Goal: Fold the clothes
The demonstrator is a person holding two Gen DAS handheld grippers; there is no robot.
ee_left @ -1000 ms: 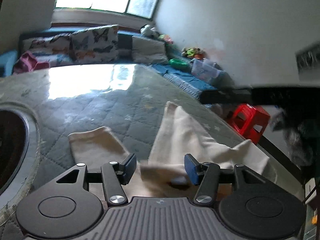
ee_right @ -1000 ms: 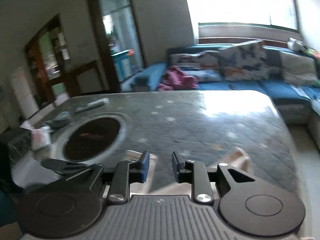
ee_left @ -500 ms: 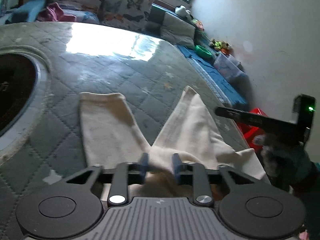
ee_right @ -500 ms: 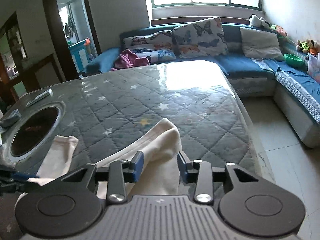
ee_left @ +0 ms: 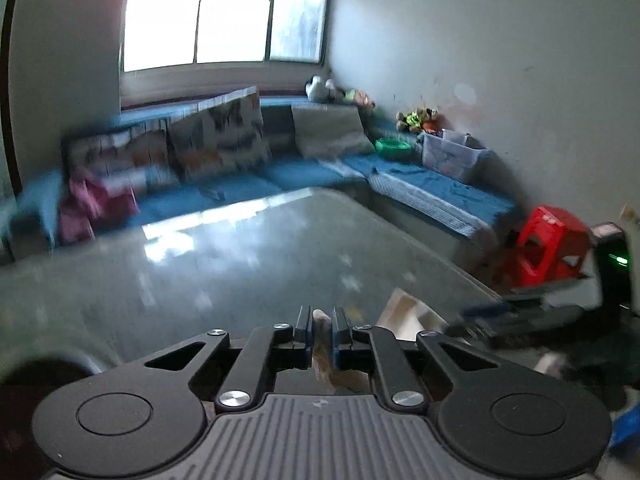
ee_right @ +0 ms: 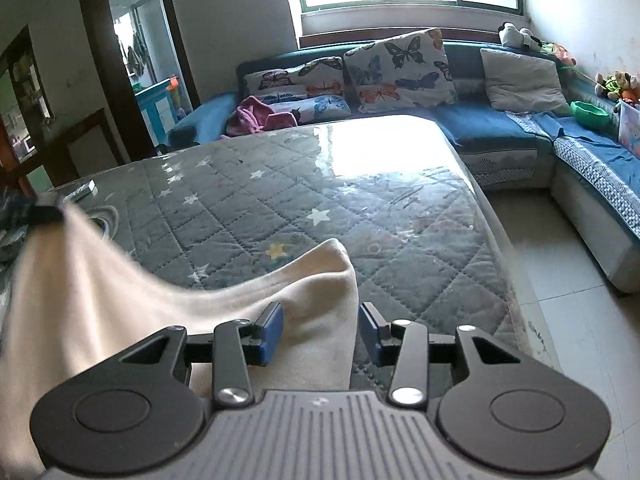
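A cream garment (ee_right: pixel 120 292) lies on the grey quilted table (ee_right: pixel 280 208). My left gripper (ee_left: pixel 322 332) is shut on a fold of the cream garment (ee_left: pixel 320 320) and holds it above the table. In the right wrist view that raised part stretches up to the left gripper (ee_right: pixel 42 214) at the left edge. My right gripper (ee_right: pixel 320 334) is open, its blue pads (ee_right: pixel 272 332) on either side of one leg end of the garment near the table's right edge. The right gripper (ee_left: pixel 500 314) also shows, blurred, low at the right of the left wrist view.
A round dark inset (ee_right: pixel 102 216) sits in the table at the left, with a remote (ee_right: pixel 82 190) beyond it. A blue corner sofa (ee_right: pixel 500 136) with cushions wraps the far and right sides. A red stool (ee_left: pixel 548 244) stands on the floor beyond the table's right edge.
My left gripper has gone from open to shut on the garment and lifted it, so the cloth now rises at the left. The right gripper stays open around the leg end.
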